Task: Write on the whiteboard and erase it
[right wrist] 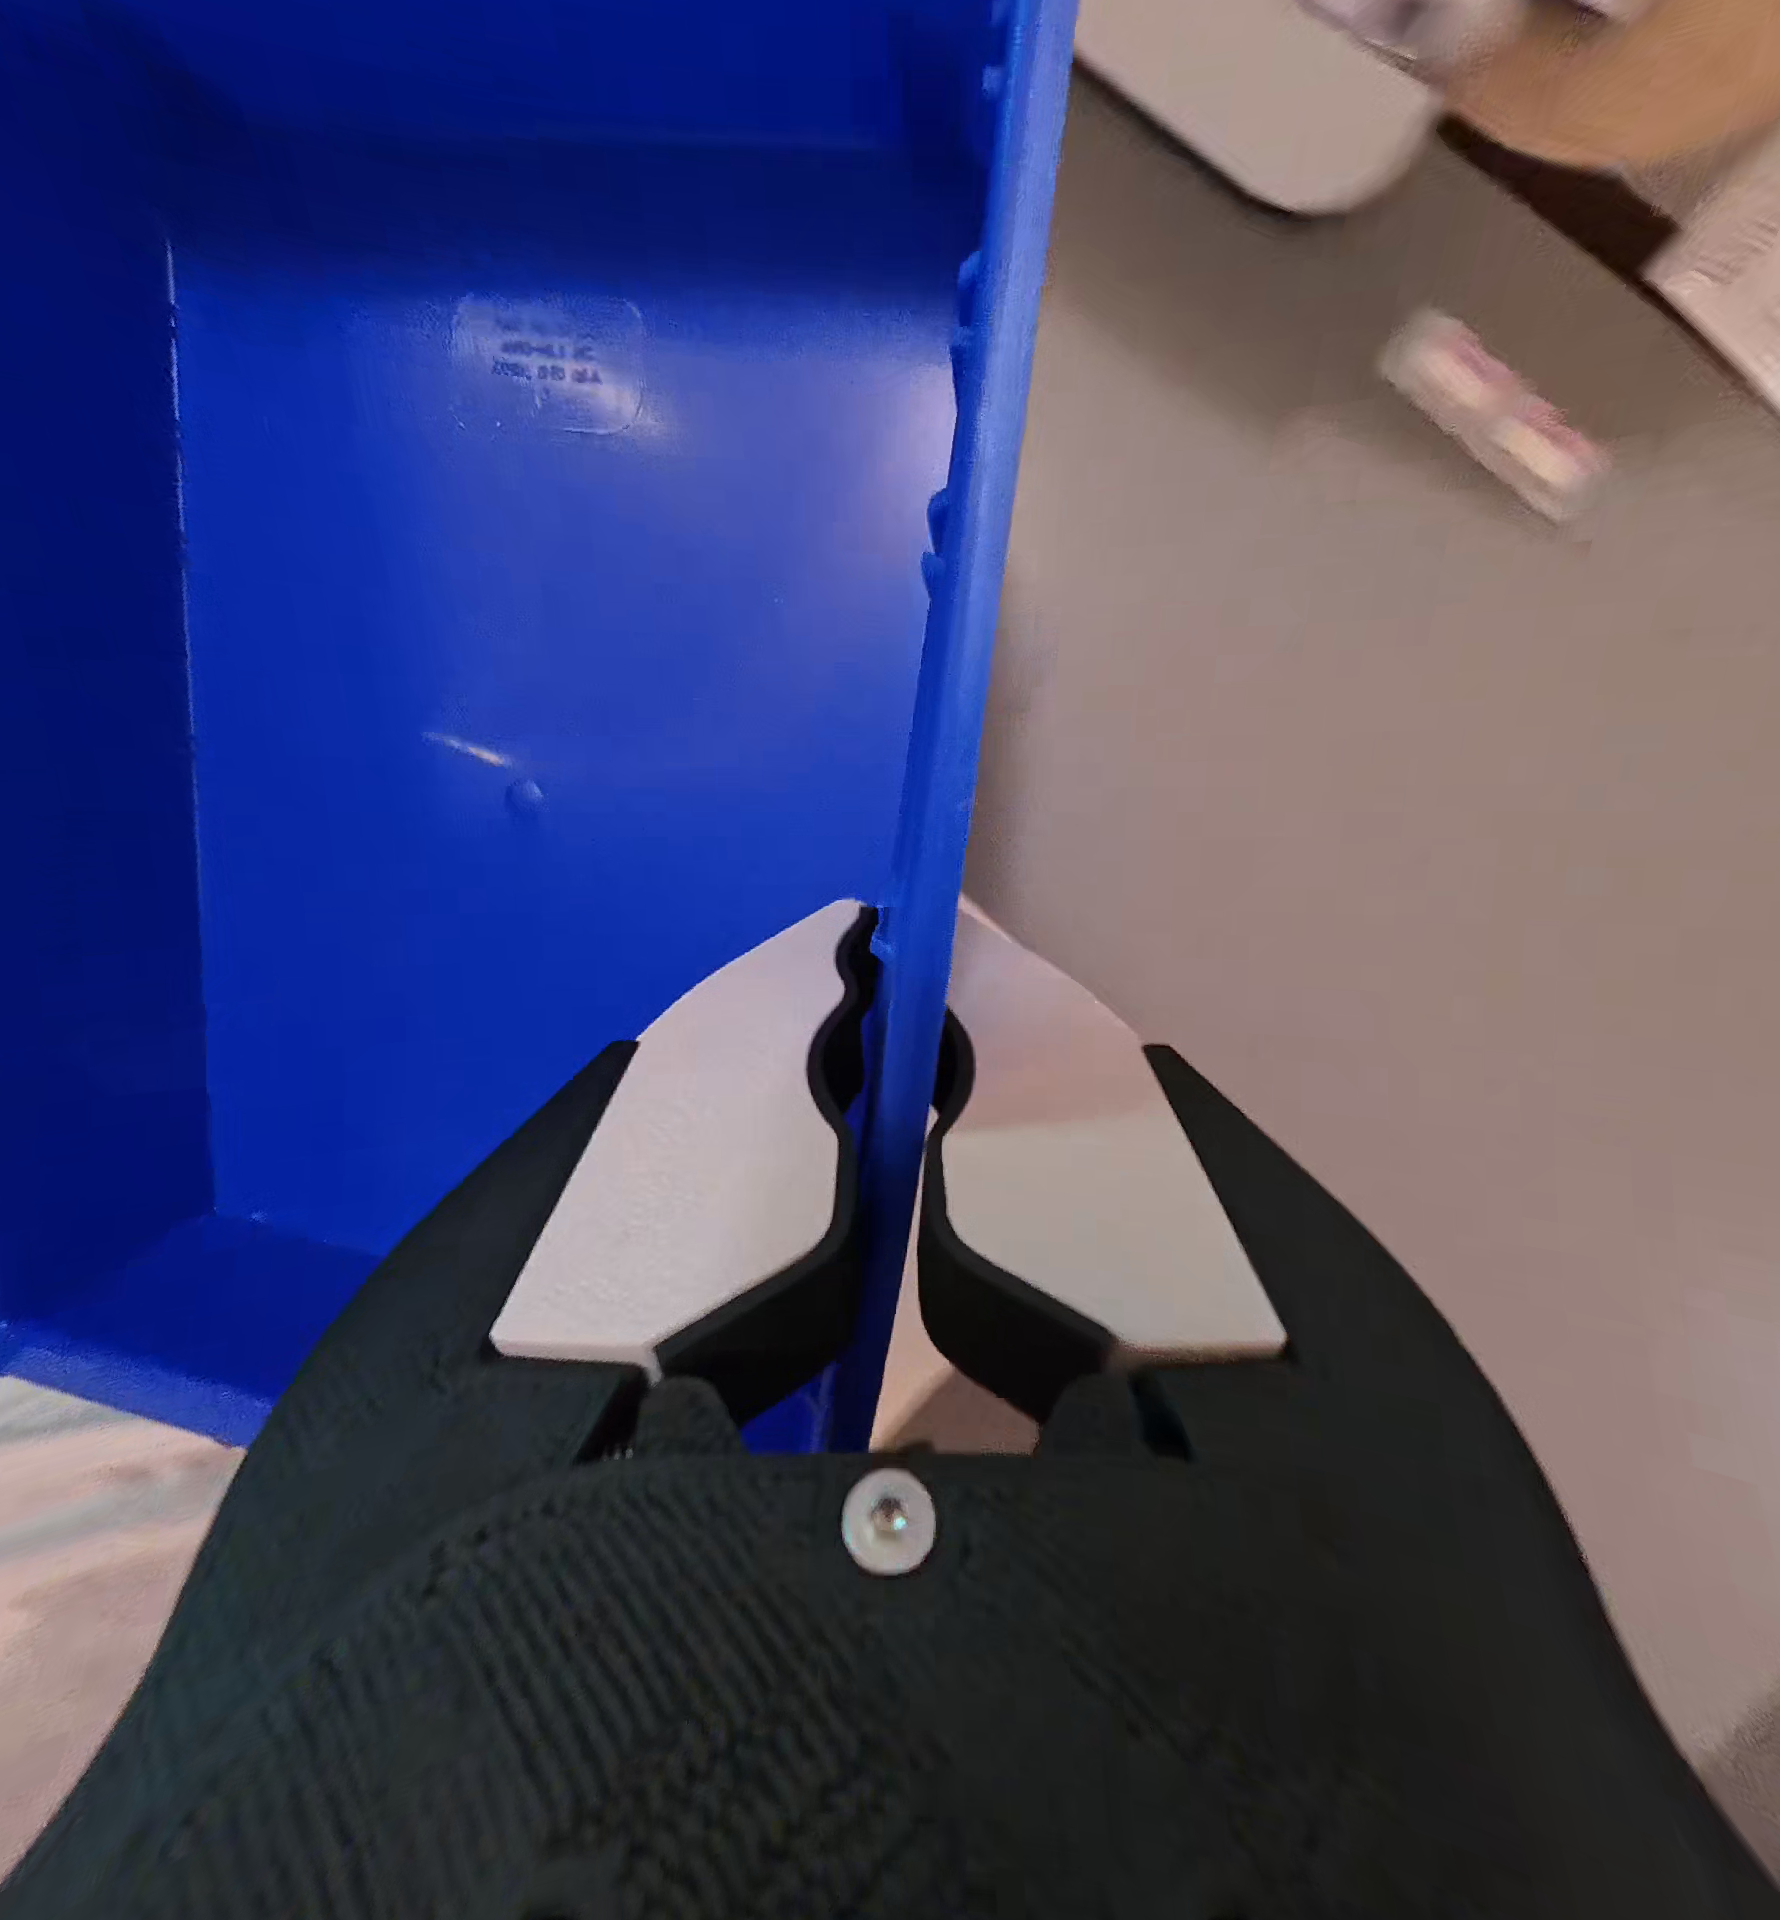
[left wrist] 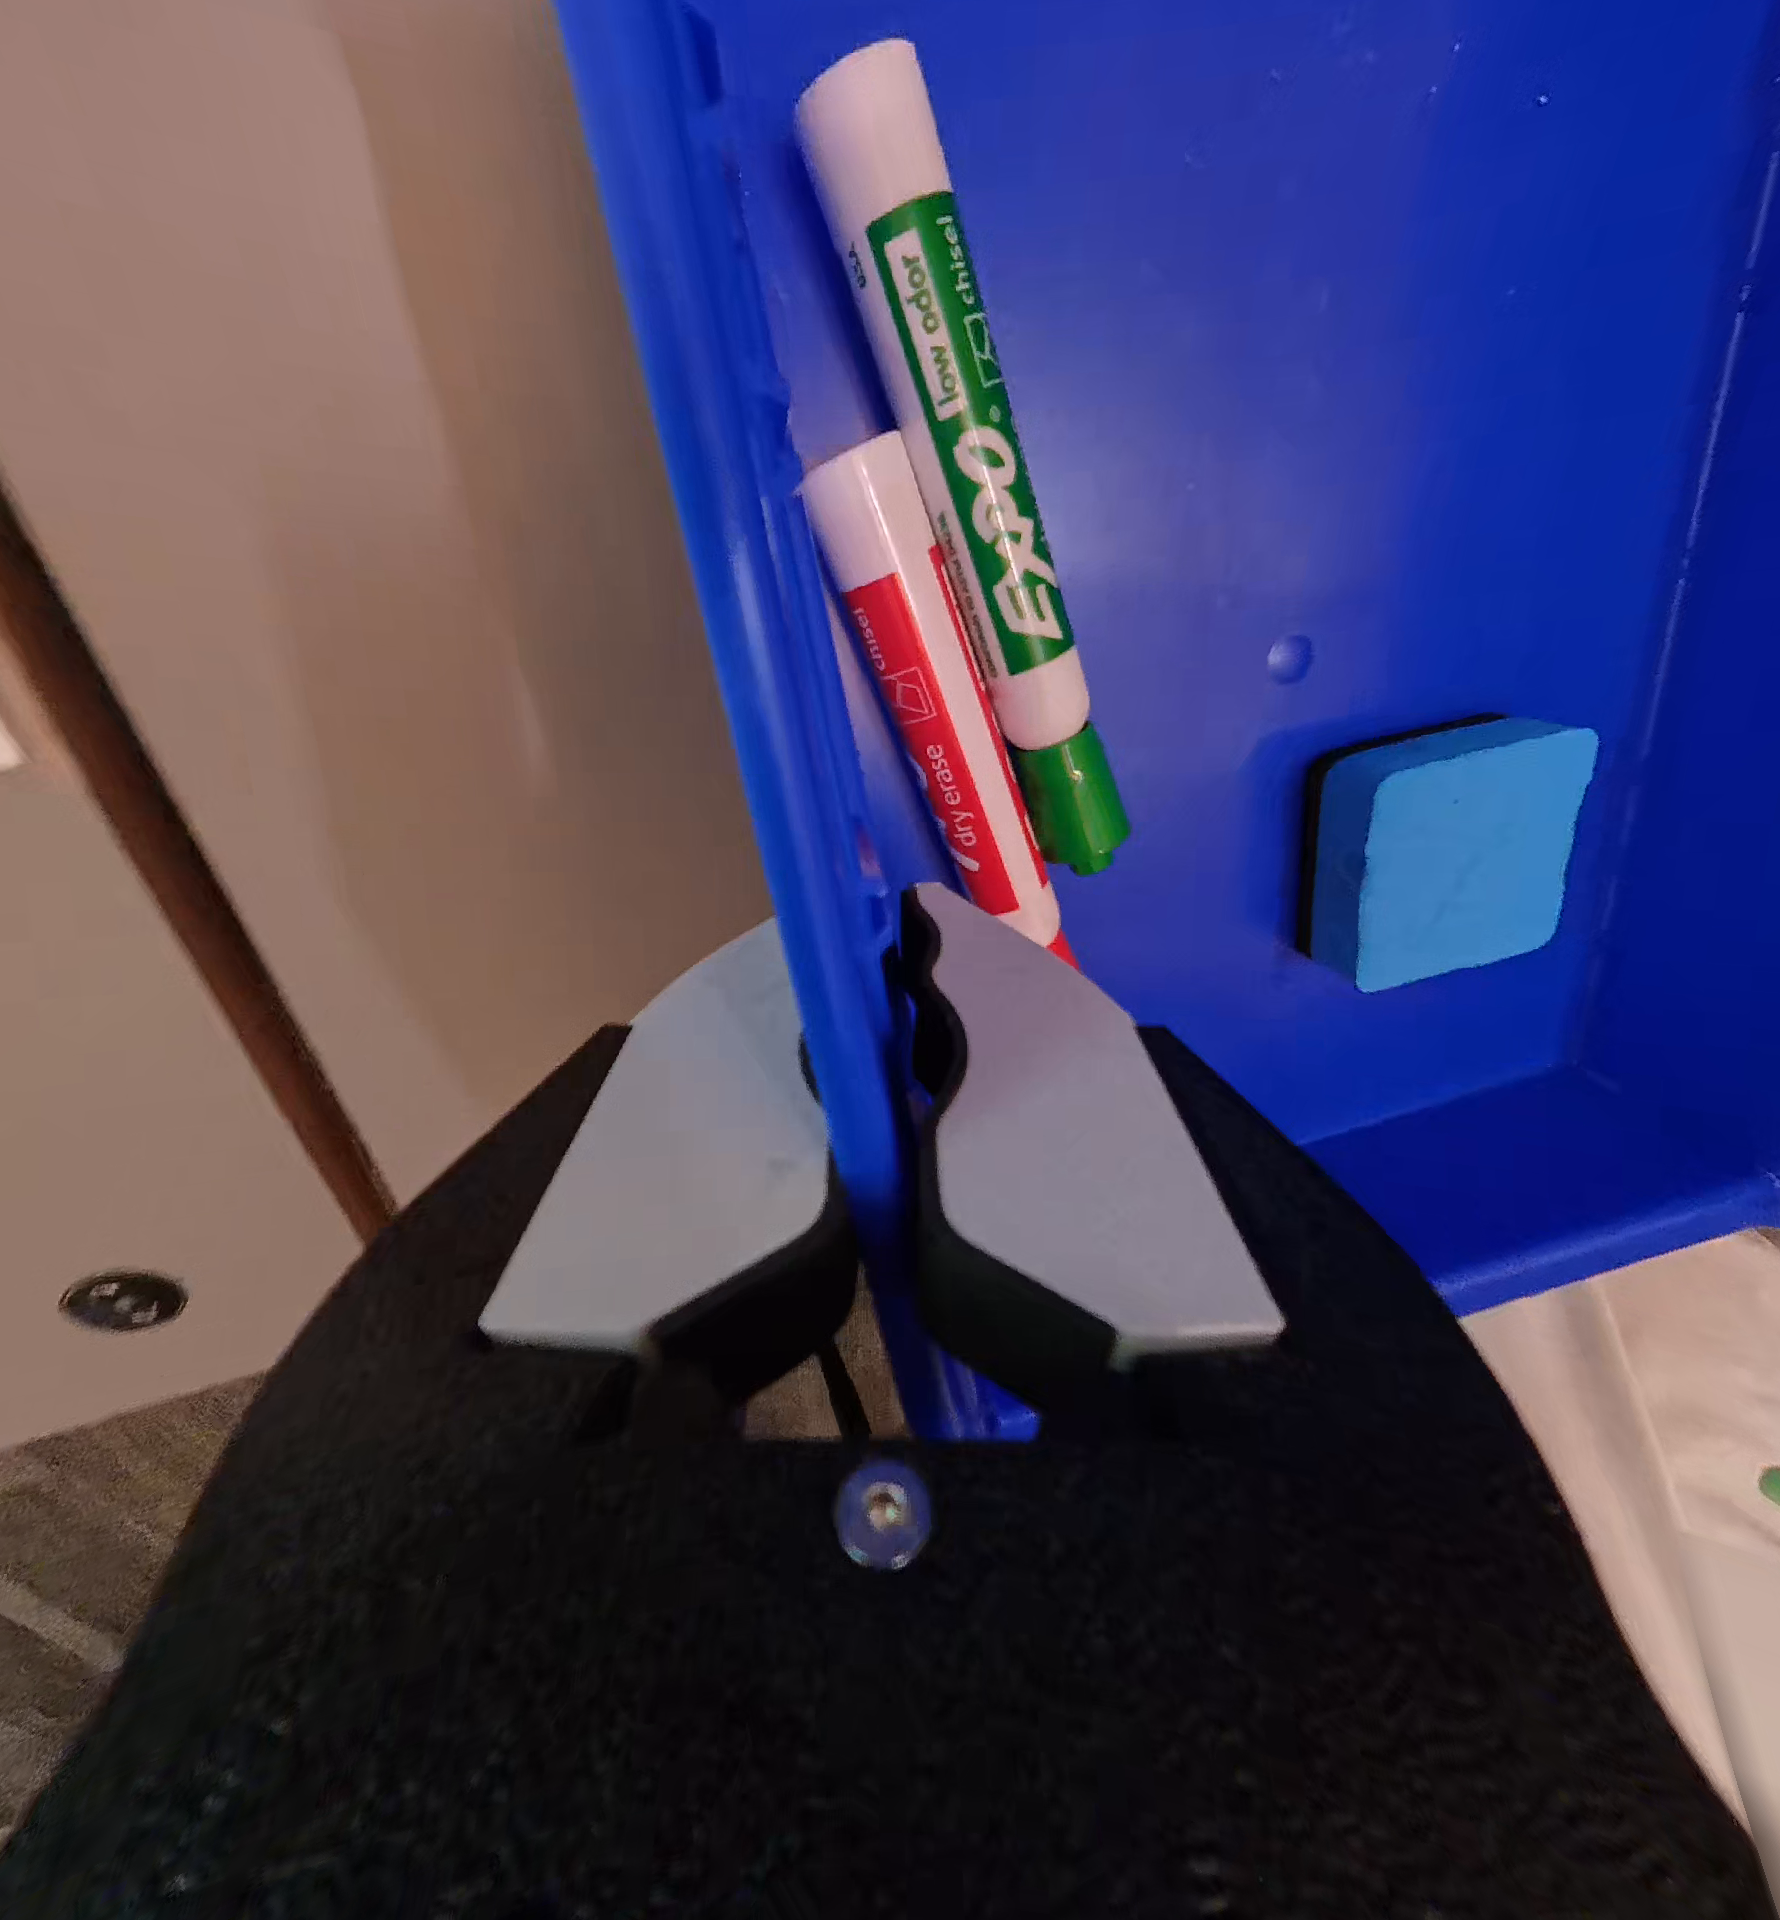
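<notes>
1. The left claw [left wrist: 870, 1049] is clamped on the left wall of a blue plastic bin [left wrist: 1385, 416], one finger outside the wall and one inside.
2. Just ahead of the left claw, inside the bin, a red-labelled marker [left wrist: 917, 707] lies along the gripped wall; its lower end touches or slips behind the tip of the inner finger.
3. A green-labelled marker [left wrist: 959, 468] leans beside the red one, on the side away from the wall, and reaches farther ahead of the claw; its green cap points back toward the claw.
4. To the right of the left claw, well apart from the markers, a light-blue square eraser [left wrist: 1447, 852] with a black base sits against the bin's floor.
5. The right claw [right wrist: 901, 1029] is closed on the bin's right wall [right wrist: 959, 623], its fingers pressing from both sides.
6. The stretch of bin left of the right claw shows only bare blue plastic with a clear sticker [right wrist: 548, 364] ahead.
7. A pale cloth [left wrist: 1644, 1507] lies under the bin's near edge, to the right of the left claw.
8. No whiteboard shows in either view.
</notes>
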